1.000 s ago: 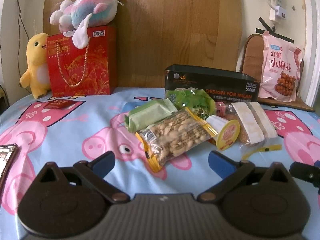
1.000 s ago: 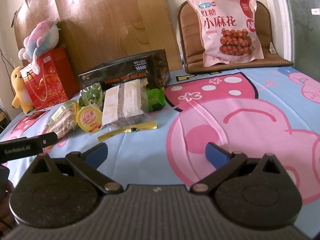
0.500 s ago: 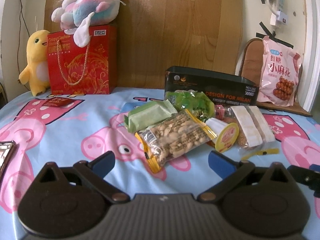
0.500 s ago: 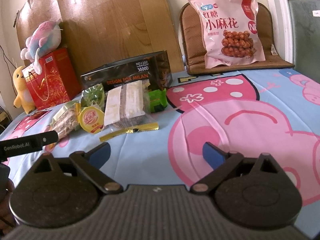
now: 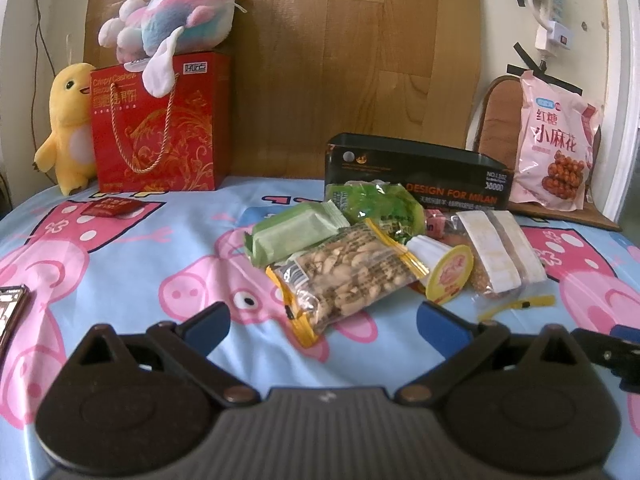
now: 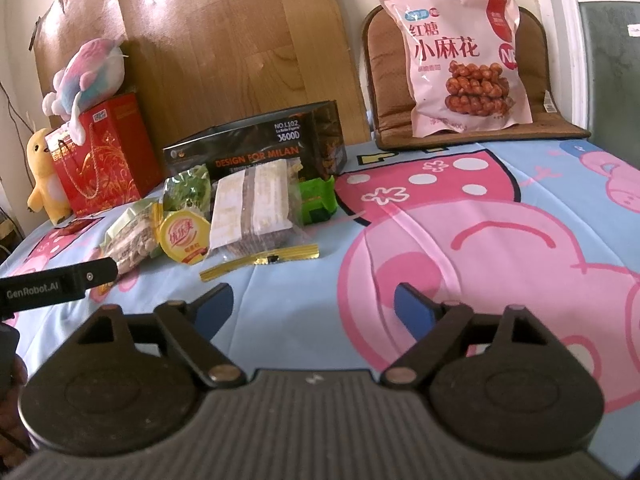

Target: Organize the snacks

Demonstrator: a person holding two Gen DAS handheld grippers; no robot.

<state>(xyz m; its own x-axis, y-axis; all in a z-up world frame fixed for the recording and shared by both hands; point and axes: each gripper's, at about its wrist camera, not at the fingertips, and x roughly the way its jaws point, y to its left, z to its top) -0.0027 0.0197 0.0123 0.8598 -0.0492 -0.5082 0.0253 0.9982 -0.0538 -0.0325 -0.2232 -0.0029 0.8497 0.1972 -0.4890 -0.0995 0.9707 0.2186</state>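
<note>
Approach so far: I've nudged left gripper (image 5: 322, 322) closer to peanut pack (image 5: 344, 278), lying w/ other snacks before black box (image 5: 416, 174). Right gripper (image 6: 314, 308) also spread, empty; nothing sorted yet.

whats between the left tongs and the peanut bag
Only bare sheet: in the left wrist view the open left tongs hover with printed sheet between them and the peanut bag, whose yellow corner reaches toward the gap.
</note>
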